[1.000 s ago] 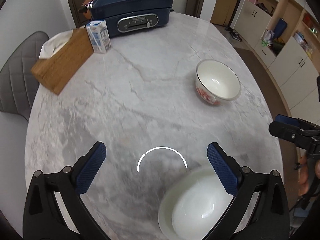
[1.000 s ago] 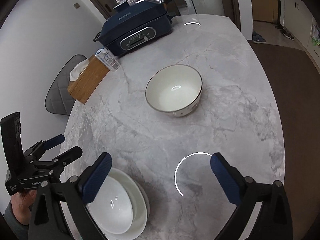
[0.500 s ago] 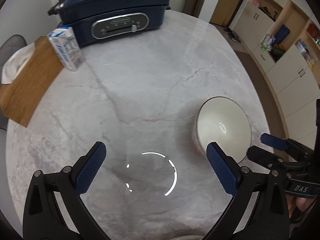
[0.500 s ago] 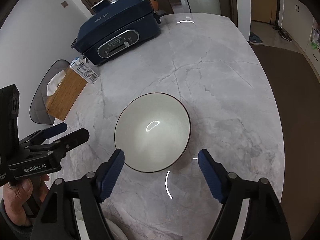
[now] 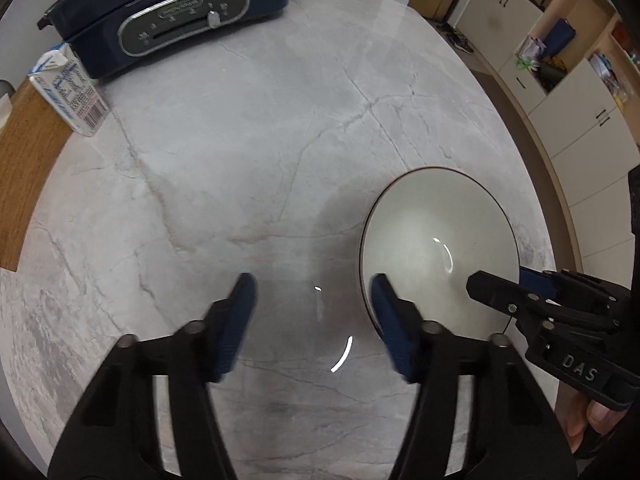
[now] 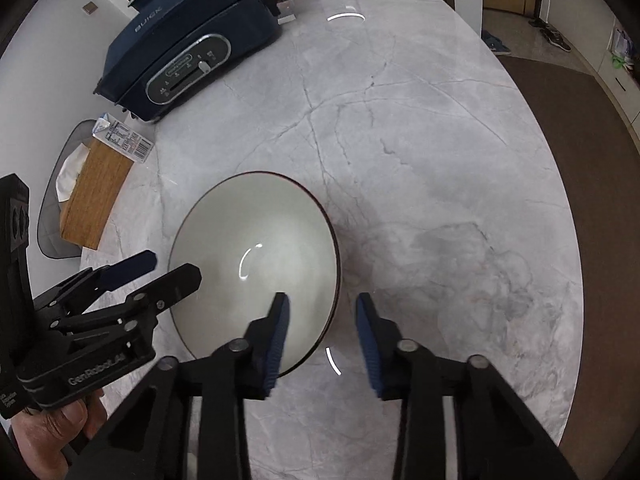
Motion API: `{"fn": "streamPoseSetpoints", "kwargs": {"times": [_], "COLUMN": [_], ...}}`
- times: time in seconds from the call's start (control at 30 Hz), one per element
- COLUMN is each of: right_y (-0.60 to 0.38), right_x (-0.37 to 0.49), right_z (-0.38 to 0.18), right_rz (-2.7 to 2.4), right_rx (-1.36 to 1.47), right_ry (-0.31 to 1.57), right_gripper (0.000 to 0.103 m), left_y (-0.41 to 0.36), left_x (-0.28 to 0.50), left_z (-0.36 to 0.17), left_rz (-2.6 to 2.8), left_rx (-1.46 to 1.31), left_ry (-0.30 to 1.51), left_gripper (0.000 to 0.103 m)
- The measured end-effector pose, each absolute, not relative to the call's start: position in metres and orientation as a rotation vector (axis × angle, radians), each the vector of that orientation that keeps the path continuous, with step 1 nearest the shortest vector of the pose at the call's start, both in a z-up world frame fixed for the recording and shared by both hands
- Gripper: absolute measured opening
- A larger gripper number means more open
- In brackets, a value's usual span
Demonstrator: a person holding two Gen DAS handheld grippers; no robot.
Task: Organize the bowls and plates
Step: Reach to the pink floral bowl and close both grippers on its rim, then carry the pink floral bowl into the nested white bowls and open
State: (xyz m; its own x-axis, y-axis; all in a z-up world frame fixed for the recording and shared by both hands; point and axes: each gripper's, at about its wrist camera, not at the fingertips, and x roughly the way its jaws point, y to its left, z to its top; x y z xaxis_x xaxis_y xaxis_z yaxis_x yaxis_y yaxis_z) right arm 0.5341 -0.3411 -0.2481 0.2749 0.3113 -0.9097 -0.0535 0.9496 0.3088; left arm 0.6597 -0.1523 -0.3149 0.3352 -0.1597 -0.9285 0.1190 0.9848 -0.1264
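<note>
Both grippers closing at opposite edges of the one bowl [image 6: 256, 264] on the marble table [image 6: 440, 160].

Seen on the right wrist view: right gripper [image 6: 322, 336] angled steeply down at the bowl's near-right rim, jaws narrowing, one blue pad over the inside of the bowl, the other outside over bare marble, rim between them, pads apparently not yet pressing. Seen on the left wrist view: left gripper [image 5: 312, 320] narrowing beside the bowl's left edge, right pad just at the rim from outside, left pad over bare table, only marble in the gap, nothing held. Bowl upright, white with a dark rim, near the table's front edge, well apart from the blue cooker [image 6: 188, 44], milk carton [image 5: 68, 92] and wooden board [image 5: 28, 152] at the far left.
</note>
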Motion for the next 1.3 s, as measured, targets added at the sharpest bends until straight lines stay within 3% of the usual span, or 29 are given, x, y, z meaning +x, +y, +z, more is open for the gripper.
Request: {"fn": "streamPoseSetpoints", "kwargs": {"times": [0.1, 0.27, 0.67, 0.93, 1.3], "right_y": [-0.341, -0.337, -0.325, -0.308, -0.274], "right_x": [0.537, 0.540, 0.503, 0.438, 0.347], "right_z": [-0.254, -0.255, -0.209, -0.165, -0.167], "right_rz": [0.244, 0.249, 0.287, 0.349, 0.400], "right_rx": [0.236, 0.224, 0.181, 0.189, 0.178], "right_ry": [1.291, 1.294, 1.244, 1.202, 1.246], "right_gripper": [0.023, 0.019, 0.016, 0.016, 0.016], "left_y": [-0.157, -0.169, -0.158, -0.132, -0.089], "left_x": [0.661, 0.660, 0.609, 0.521, 0.405], "left_z": [-0.317, -0.317, -0.263, -0.210, -0.215], "left_rz": [-0.202, -0.246, -0.273, -0.294, -0.272], "left_rx": [-0.041, -0.033, -0.022, -0.024, -0.086], "left_ry": [1.213, 1.216, 1.154, 1.102, 1.141], "left_gripper": [0.040, 0.008, 0.008, 0.009, 0.009]}}
